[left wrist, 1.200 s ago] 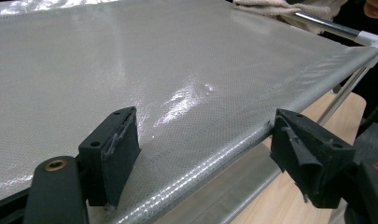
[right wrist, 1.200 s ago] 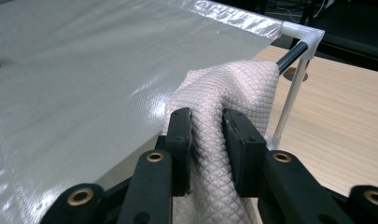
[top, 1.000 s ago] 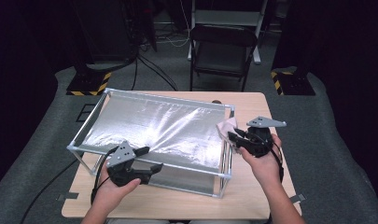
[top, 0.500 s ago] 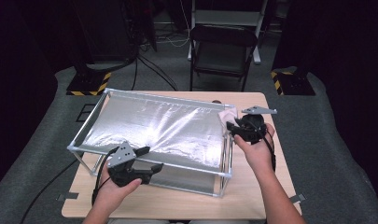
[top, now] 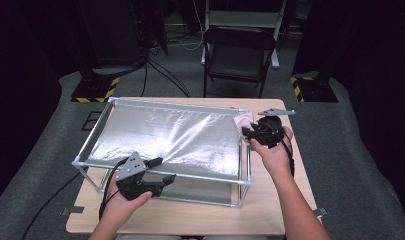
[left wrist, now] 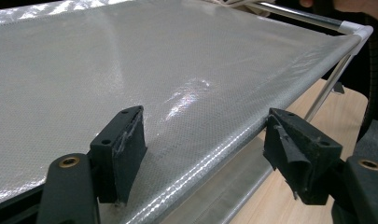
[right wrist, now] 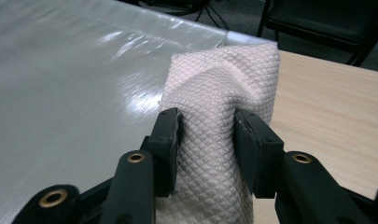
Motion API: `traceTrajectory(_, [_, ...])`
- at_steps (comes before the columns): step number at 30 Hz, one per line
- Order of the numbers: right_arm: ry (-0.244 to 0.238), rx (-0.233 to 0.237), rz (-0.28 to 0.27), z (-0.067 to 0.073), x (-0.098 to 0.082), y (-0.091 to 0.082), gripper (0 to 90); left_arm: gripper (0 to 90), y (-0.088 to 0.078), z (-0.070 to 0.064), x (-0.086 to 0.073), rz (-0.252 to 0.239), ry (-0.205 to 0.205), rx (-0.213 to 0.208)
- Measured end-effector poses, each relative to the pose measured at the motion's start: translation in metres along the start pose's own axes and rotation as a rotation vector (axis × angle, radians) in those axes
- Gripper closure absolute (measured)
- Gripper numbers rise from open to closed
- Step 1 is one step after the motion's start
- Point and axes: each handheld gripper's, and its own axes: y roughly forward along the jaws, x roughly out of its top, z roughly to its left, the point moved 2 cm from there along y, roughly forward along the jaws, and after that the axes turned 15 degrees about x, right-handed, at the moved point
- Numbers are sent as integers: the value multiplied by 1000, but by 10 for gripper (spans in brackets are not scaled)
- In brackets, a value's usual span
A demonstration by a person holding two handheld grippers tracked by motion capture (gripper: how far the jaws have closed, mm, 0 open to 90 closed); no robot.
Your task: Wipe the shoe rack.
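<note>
The right claw [top: 249, 133] has slid toward the upper left of the high view, from beside the frame's corner to right over it, carrying the pale pink quilted cloth [right wrist: 222, 121] onto the far right corner of the silvery plastic sheet [top: 165, 137] stretched over the white-jointed metal tube frame [top: 244, 150]. Its jaws have just been opening a little, with the cloth bunched between them. My reading is that the wiping of the sheet is about to start from that corner, though the loosened hold might also mean the cloth is being regripped.

In the right gripper view the two black pads [right wrist: 167, 140] stand at a middling gap, both pressing the sides of the cloth fold, which rises above them and drapes onto the sheet's edge beside the light wooden tabletop [right wrist: 326, 107].

The left claw [left wrist: 205, 154] sits at the lower left of the high view. Its jaws have just been closing slightly yet gape wide, straddling the sheet's near edge; whether the pads touch the film I cannot tell, and nothing is held.
</note>
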Motion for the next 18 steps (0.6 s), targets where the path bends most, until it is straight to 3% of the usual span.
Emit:
traceTrajectory(4, [-16, -27, 9, 3, 2, 2, 606, 292, 0, 0, 1, 6, 6, 5])
traceTrajectory(6, [-15, -18, 11, 9, -4, -3, 601, 292, 0, 0, -1, -5, 2, 9])
traceTrajectory(13, [-17, 96, 29, 46, -40, -42, 578, 291, 0, -1, 0, -4, 1, 10])
traceTrajectory(17, [-4, 133, 33, 47, -44, -46, 569, 294, 1, -1, 0, -1, 21, 7])
traceTrajectory(18, [-5, 119, 50, 44, -40, -44, 570, 299, 1, 0, 0, -1, 17, 6])
